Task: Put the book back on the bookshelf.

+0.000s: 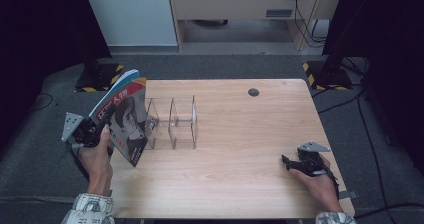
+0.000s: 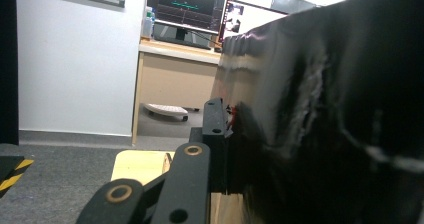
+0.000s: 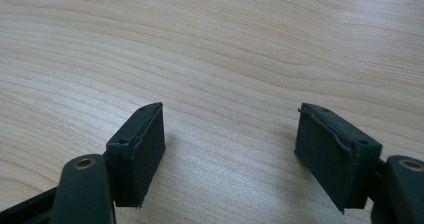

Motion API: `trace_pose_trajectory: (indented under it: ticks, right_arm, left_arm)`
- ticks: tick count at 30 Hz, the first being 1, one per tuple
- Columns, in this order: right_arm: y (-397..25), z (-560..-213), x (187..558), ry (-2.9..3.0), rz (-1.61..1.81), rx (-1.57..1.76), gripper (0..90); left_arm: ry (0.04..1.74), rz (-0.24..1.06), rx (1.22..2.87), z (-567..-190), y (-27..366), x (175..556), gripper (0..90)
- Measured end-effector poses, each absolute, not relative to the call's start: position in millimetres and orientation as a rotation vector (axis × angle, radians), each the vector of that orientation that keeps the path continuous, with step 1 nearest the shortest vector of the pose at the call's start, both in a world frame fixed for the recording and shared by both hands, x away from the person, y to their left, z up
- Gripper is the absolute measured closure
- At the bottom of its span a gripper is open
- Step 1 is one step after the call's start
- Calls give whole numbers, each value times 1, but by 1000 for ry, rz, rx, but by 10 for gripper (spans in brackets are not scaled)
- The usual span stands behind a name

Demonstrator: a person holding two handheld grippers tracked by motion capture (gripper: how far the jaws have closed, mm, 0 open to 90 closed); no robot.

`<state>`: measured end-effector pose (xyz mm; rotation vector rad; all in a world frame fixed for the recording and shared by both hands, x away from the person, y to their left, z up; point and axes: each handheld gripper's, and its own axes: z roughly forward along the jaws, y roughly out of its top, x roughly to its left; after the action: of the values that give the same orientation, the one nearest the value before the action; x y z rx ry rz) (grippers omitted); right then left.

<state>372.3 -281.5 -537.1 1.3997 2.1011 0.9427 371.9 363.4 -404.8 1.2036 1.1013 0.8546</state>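
A magazine [image 1: 125,116] with a red, blue and black cover is held up, tilted, over the table's left edge. My left gripper [image 1: 102,130] is shut on its lower left edge; in the left gripper view the dark cover [image 2: 325,119] presses against the jaw [image 2: 215,134]. A clear acrylic divider rack [image 1: 172,121] stands just right of the magazine on the wooden table [image 1: 240,174]. My right gripper [image 1: 286,162] rests near the table's right front, open over bare wood, its pads [image 3: 145,149] wide apart.
A dark round grommet [image 1: 253,92] sits at the table's back. Black stands with yellow-striped bases [image 1: 327,74] flank the far corners. A cabinet and desk [image 1: 235,9] lie beyond on grey carpet.
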Motion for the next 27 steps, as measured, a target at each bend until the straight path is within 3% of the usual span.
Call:
trace_pose_trajectory:
  ticks: [14,19,27]
  right_arm:
    - [-281,-537,372,2105,948,1393,278]
    - [-281,-537,372,2106,947,1391,277]
    - [-281,-537,372,2103,948,1398,275]
  left_arm:
    - [1124,838,1224,-404,364,375,724]
    - [1130,847,1234,-403,363,373,629]
    - [1133,889,1265,-400,356,372,397]
